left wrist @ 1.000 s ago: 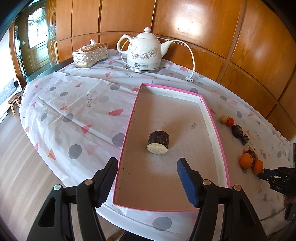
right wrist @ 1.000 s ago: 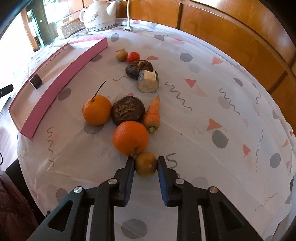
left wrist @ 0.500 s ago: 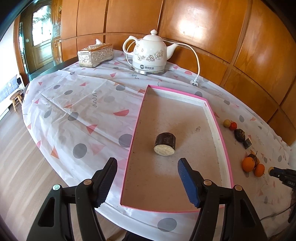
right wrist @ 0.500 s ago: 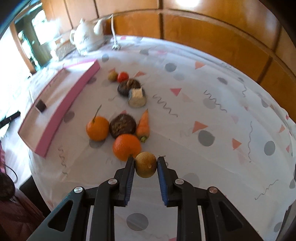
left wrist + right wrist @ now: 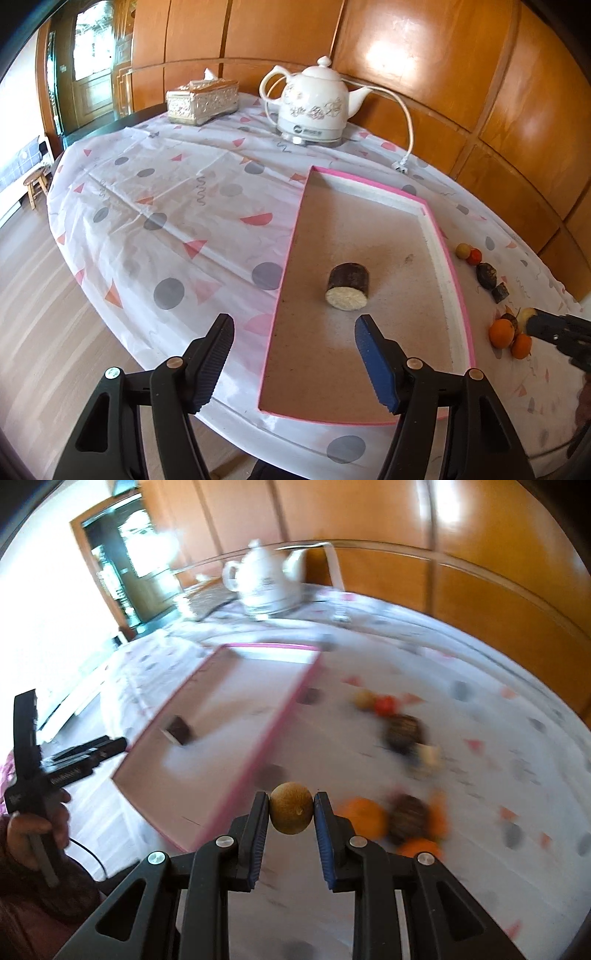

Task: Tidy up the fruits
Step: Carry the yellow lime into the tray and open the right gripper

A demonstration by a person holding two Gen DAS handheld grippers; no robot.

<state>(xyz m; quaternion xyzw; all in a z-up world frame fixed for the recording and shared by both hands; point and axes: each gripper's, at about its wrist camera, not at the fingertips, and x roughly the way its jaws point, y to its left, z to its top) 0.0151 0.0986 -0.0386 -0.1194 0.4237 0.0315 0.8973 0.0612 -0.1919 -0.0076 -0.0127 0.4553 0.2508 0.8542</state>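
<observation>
My right gripper (image 5: 291, 805) is shut on a small brown round fruit (image 5: 291, 808) and holds it in the air near the pink tray's right rim (image 5: 258, 746). It also shows in the left wrist view (image 5: 535, 323). The pink-rimmed tray (image 5: 448, 273) holds one dark cut cylinder piece (image 5: 348, 286). My left gripper (image 5: 293, 345) is open and empty over the tray's near left corner. Two oranges (image 5: 501, 333), dark round pieces (image 5: 487, 275) and a small red fruit (image 5: 474, 255) lie on the cloth right of the tray.
A white teapot (image 5: 314, 109) on its base with a cord and plug (image 5: 400, 167) stands behind the tray. A silver tissue box (image 5: 201, 99) sits at the back left. The table edge and wooden floor lie to the left. The right wrist view is motion-blurred.
My right gripper has lifted the brown fruit off the cloth and swung left toward the tray. My left gripper has drawn back a little and stays open.
</observation>
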